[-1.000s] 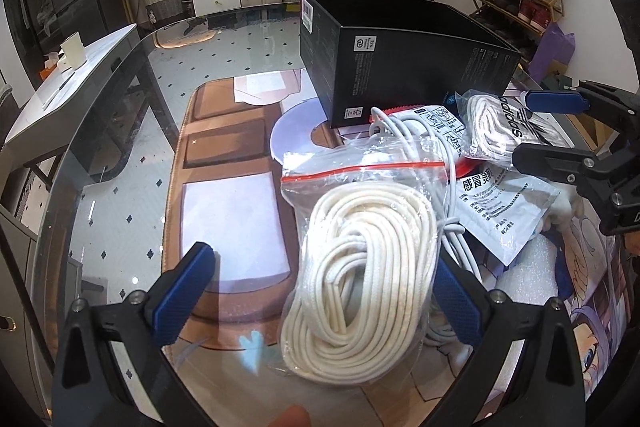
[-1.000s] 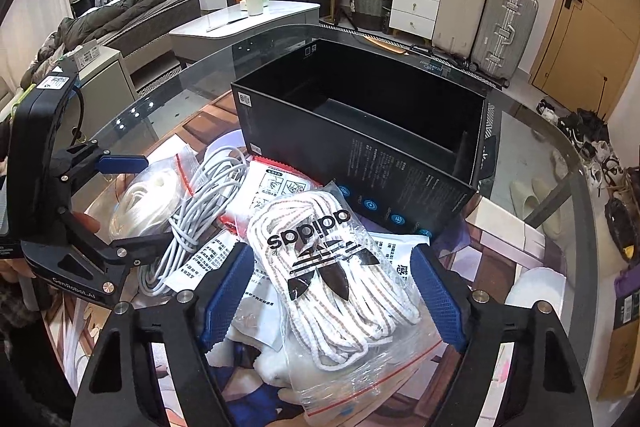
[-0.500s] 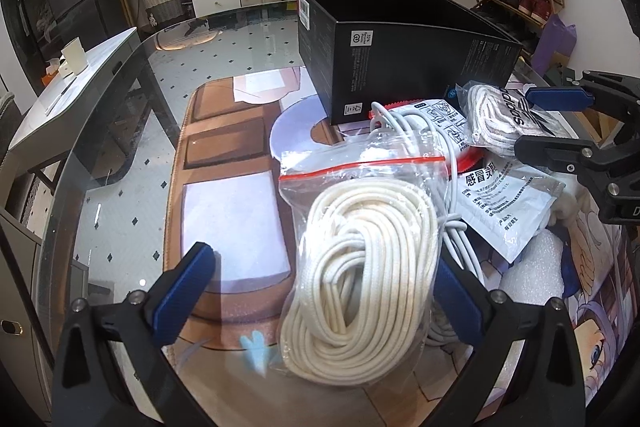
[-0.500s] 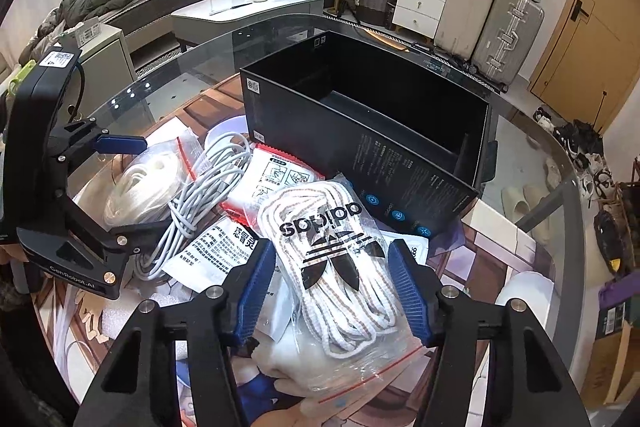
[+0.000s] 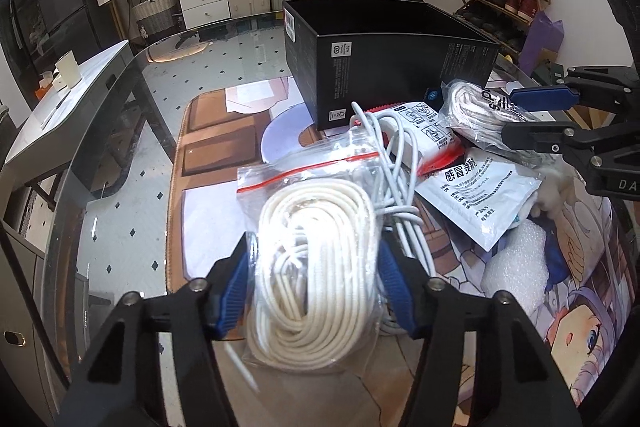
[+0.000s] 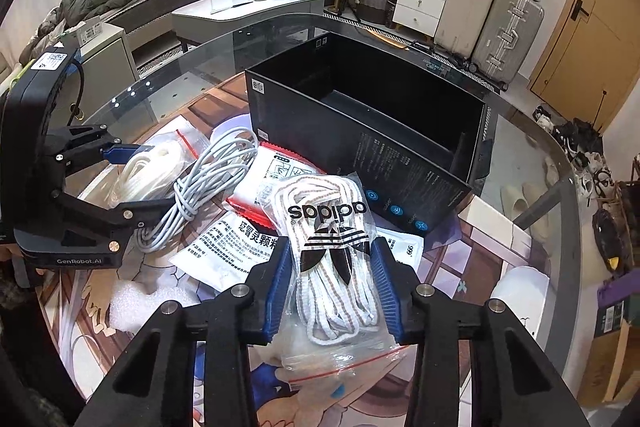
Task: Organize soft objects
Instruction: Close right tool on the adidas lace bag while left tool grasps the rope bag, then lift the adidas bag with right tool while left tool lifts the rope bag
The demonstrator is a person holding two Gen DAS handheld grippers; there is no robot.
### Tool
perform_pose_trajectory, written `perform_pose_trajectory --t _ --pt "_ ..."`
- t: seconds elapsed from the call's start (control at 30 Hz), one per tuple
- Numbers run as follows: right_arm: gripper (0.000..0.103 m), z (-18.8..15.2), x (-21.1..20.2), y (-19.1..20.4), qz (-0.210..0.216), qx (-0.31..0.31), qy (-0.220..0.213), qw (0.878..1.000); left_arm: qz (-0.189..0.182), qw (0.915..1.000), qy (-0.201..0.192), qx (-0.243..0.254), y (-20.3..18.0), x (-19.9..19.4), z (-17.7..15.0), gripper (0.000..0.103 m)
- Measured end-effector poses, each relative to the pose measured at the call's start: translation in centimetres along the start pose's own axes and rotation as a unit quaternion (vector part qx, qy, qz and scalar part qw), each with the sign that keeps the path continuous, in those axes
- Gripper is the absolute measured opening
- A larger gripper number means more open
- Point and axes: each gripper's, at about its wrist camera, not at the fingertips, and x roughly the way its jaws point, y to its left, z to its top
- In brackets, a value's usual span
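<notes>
Round glass-topped table [image 5: 132,163] carries a printed cartoon desk mat [image 5: 592,299] with all items on it.

Open black rectangular cardboard box [image 6: 400,163] stands upright at the far side of the clutter; interior dark, nothing visible inside from the right wrist view.

Clear zip bag of coiled thick white rope, red seal strip [image 5: 316,259], lies on the mat in front of the box. Left gripper [image 5: 316,291]: jaws have just been closing; blue pads [image 5: 232,291] now press both sides of the rope bag, plastic bunched in between. Bag rests on the mat.

Clear zip bag of white laces with a black adidas trefoil print [image 6: 332,251] lies near the box's front wall, over white paper sachets. Right gripper [image 6: 332,291]: jaws have just been closing; blue pads [image 6: 384,291] sit against both sides of the lace bag, squeezing it narrow.

Bundle of grey-white round cable [image 6: 200,187] lies between the two bags, looped and knotted at the middle, partly over a red-edged white packet [image 6: 276,175].

White flat sachet with black Chinese print [image 5: 480,195] lies beside the cable, one corner over a white foam block [image 5: 516,267].
</notes>
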Motion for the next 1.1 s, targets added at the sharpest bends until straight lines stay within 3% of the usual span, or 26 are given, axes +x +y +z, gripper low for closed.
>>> perform_pose_trajectory --t 0.17,0.23,0.4,0.9,1.07,1.1 --pt "0.034 0.0 -0.6 0.0 0.002 0.007 -0.004 1.000 -0.023 0.9995 -0.001 -0.023 1.0 -0.6 -0.2 0.044" --pt "0.022 -0.1 -0.8 0.0 0.003 0.010 -0.007 1.000 -0.037 0.9987 0.000 -0.036 1.4 -0.8 -0.3 0.043" --pt "0.020 -0.1 -0.7 0.0 0.006 0.014 -0.003 1.000 -0.042 0.9987 -0.002 -0.030 1.3 -1.4 -0.5 0.041" --pt "0.021 0.4 0.5 -0.4 0.014 0.011 0.027 0.999 -0.043 0.9987 -0.004 -0.028 0.7 -2.9 -0.8 0.034" --pt "0.031 1.1 1.5 -0.2 0.005 -0.009 0.051 0.999 -0.045 0.9984 -0.006 -0.033 0.9 -3.2 -0.9 0.034" --pt "0.039 1.2 1.7 -0.2 0.002 -0.013 0.056 0.998 -0.046 0.9984 -0.006 -0.034 0.9 -3.2 -0.9 0.034"
